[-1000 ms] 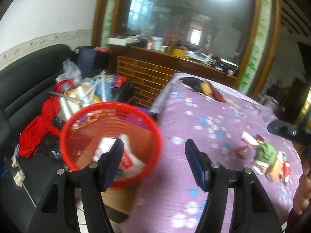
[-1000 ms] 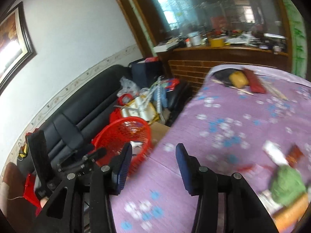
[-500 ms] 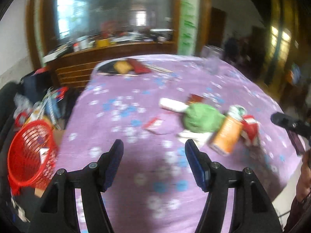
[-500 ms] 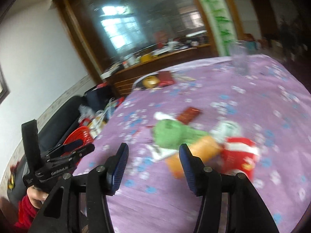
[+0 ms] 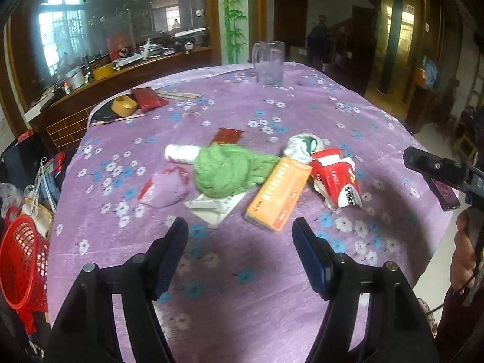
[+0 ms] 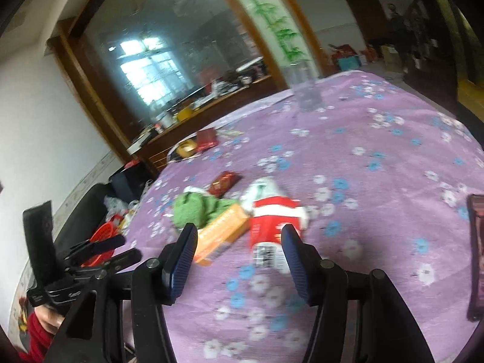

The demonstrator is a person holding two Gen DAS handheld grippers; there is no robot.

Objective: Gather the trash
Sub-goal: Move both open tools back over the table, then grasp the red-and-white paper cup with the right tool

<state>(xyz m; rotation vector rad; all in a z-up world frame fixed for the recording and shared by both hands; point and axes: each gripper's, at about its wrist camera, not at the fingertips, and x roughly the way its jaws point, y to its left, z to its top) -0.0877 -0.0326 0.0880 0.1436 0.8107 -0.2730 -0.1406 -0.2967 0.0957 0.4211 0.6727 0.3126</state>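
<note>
Left claw (image 5: pixel 240 251): released, jaws just widened, empty
Right claw (image 6: pixel 239 254): released, just widened, empty
Trash: orange box (image 5: pixel 278 193), red carton (image 6: pixel 273 220), mid-frame on table (image 5: pixel 242 302)
Risk: green cloth (image 5: pixel 227 171) overlaps box, may snag

A: Daylight from window (image 5: pixel 57 30) at ten o'clock; left wrist view sharp, fisheye corners black.
B: Right wrist view motion-blurred; shadow on purple tablecloth (image 6: pixel 378 157) at six o'clock.
</note>
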